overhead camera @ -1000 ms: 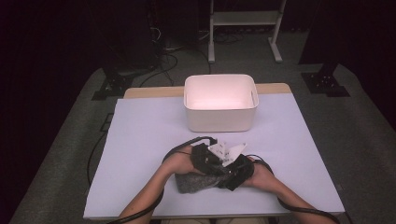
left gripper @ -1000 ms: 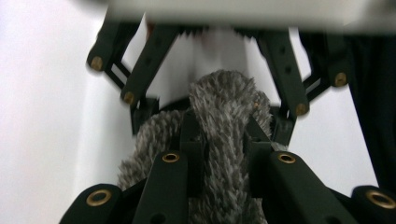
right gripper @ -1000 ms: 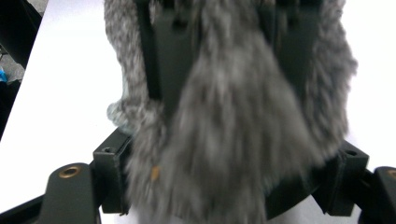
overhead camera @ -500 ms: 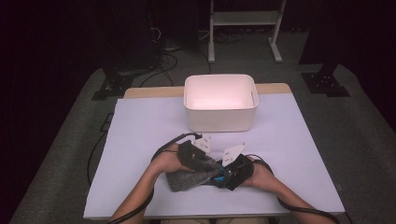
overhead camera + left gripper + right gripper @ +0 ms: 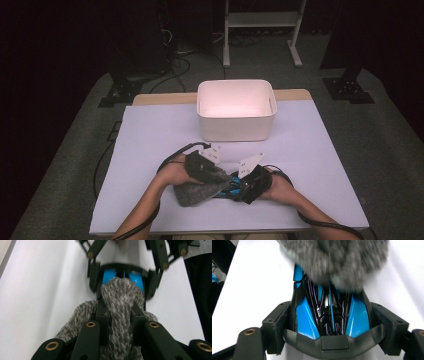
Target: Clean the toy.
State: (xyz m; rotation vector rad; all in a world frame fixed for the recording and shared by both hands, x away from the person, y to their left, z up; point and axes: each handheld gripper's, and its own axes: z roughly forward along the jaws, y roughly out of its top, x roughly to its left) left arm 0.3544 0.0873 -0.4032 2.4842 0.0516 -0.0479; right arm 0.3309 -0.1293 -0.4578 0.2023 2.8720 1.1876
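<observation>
The fuzzy grey cloth (image 5: 197,191) lies at the white table's (image 5: 150,150) near edge, pinched in the left gripper (image 5: 202,170), wiping a blue-black plastic toy (image 5: 329,315) clamped in the right gripper (image 5: 252,185); both forearms angle inward.

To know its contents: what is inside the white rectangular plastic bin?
The white rectangular plastic bin shows bare inner walls and floor; its near wall hides the front of the floor.

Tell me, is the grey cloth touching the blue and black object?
Touching. In the right gripper view the grey cloth lies against the top of the blue and black object.
</observation>
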